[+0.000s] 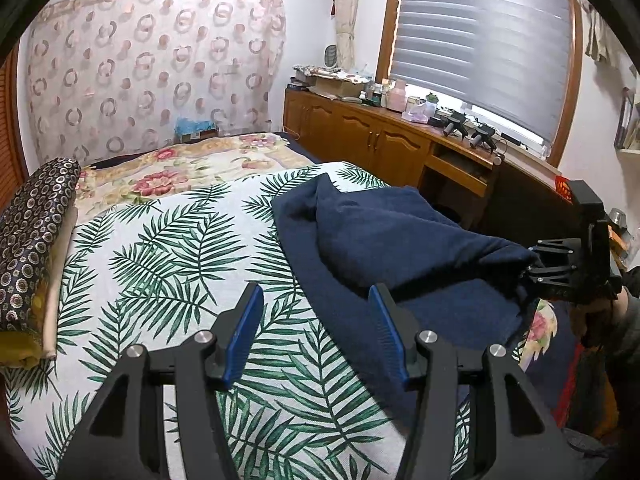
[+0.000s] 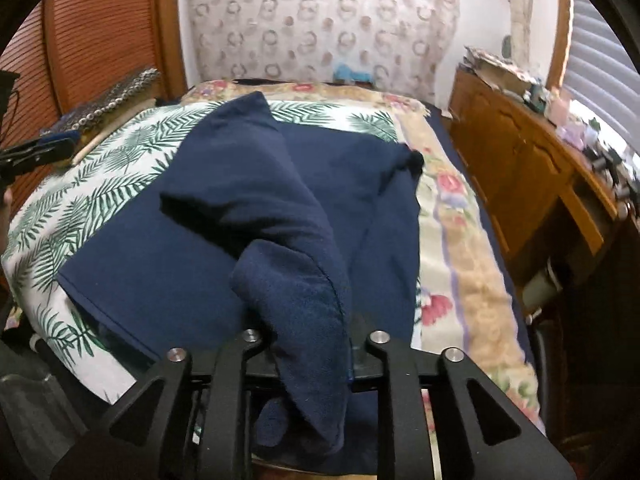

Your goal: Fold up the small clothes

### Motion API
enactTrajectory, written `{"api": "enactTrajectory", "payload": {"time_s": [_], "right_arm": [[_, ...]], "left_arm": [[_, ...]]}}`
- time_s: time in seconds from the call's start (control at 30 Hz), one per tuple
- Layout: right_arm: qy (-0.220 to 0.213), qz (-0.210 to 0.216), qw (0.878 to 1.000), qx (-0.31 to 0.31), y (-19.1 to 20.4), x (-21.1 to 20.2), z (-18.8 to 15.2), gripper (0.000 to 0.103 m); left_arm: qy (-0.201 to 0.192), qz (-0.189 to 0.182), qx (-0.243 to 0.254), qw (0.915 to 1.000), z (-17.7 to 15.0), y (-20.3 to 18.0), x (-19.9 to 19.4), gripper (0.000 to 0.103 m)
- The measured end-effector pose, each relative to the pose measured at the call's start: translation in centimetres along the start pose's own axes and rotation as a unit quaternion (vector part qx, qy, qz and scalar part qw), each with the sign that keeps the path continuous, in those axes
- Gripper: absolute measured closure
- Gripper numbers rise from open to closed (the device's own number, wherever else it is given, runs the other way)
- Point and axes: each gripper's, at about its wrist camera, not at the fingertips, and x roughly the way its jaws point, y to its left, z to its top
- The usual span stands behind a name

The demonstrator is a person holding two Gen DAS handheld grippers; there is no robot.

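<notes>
A navy blue garment (image 1: 384,232) lies on the palm-leaf bedspread (image 1: 168,264), partly folded over itself. It fills the middle of the right wrist view (image 2: 248,184). My left gripper (image 1: 316,308) is open and empty, hovering over the bedspread just left of the garment's near edge. My right gripper (image 1: 528,272) is shut on a corner of the garment and holds it lifted at the bed's right side. In the right wrist view the cloth drapes between and over its fingers (image 2: 308,344), hiding the pads.
A floral blanket (image 1: 180,168) covers the far bed. A folded patterned cloth (image 1: 32,248) lies on the left. A wooden cabinet (image 1: 360,132) with clutter runs along the window on the right. A wooden slatted headboard (image 2: 100,40) stands left in the right wrist view.
</notes>
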Motion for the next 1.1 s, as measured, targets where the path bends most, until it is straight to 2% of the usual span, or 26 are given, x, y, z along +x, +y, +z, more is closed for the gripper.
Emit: {"api": "enactTrajectory", "payload": {"time_s": [0.17,0.23,0.3,0.5,0.67,0.9,1.1], "right_arm": [[-0.008,-0.015,1.000,-0.006,-0.4,-1.4,0.3,0.071],[-0.016,-0.020,1.000,-0.012,-0.3,-2.3,0.6,0.061],[-0.025,-0.020,0.999,-0.016,0.0,-3.2,1.1,0.059],[-0.041,-0.003,0.998,-0.048,1.9,-3.8,2.8,0.057],[-0.050,0.017,0.997,-0.062,3.6,-2.2,4.8,0.056],[-0.034,0.052,0.994,-0.086,6.4,1.4,7.5,0.056],[-0.007,0.069,0.990,-0.121,9.3,4.3,8.4,0.056]], "left_arm": [[0.000,0.001,0.001,1.0000,0.0,-0.2,0.1,0.049],[0.000,0.000,0.001,1.0000,0.0,-0.1,0.1,0.049],[-0.001,0.001,0.000,1.0000,0.0,-0.2,0.1,0.049],[-0.003,0.004,-0.004,1.0000,0.0,-0.1,0.2,0.049],[-0.003,0.004,-0.005,1.0000,-0.1,0.1,0.3,0.049],[-0.002,0.004,-0.007,1.0000,-0.3,0.2,0.3,0.049],[-0.002,0.003,-0.009,1.0000,-0.5,0.4,0.3,0.049]]}}
